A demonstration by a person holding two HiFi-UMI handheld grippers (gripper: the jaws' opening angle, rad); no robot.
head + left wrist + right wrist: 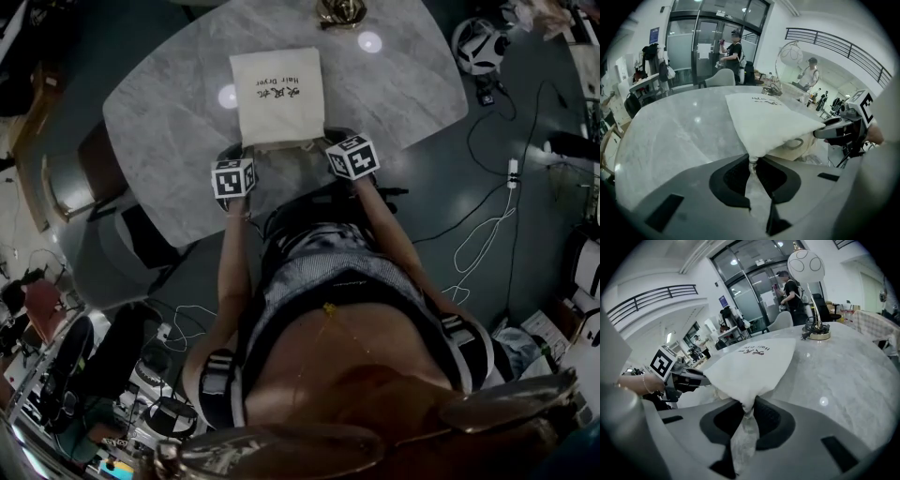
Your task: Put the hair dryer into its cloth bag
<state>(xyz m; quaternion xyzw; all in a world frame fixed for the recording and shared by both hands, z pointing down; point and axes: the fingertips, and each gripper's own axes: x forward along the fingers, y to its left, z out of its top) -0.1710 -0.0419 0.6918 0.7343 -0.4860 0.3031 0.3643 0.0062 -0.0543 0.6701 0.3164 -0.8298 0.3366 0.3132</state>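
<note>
A cream cloth bag [277, 97] printed "Hair Dryer" lies on the marble table [169, 122]. Its mouth edge faces me. My left gripper [246, 152] is shut on the near left corner of that edge, and the cloth [764, 124] bunches between its pads [752, 159]. My right gripper [324, 142] is shut on the near right corner, with cloth [750, 366] pinched between the jaws [747, 404]. Both corners are lifted a little, so the bag's mouth gapes. A beige loop [797, 143] shows inside the mouth. I cannot see the hair dryer itself.
A gold lamp base [340, 11] stands at the table's far edge, beyond the bag. A chair [70, 183] sits left of the table. On the floor at the right are a white helmet [478, 45] and cables [487, 225]. People stand by the glass doors [733, 47].
</note>
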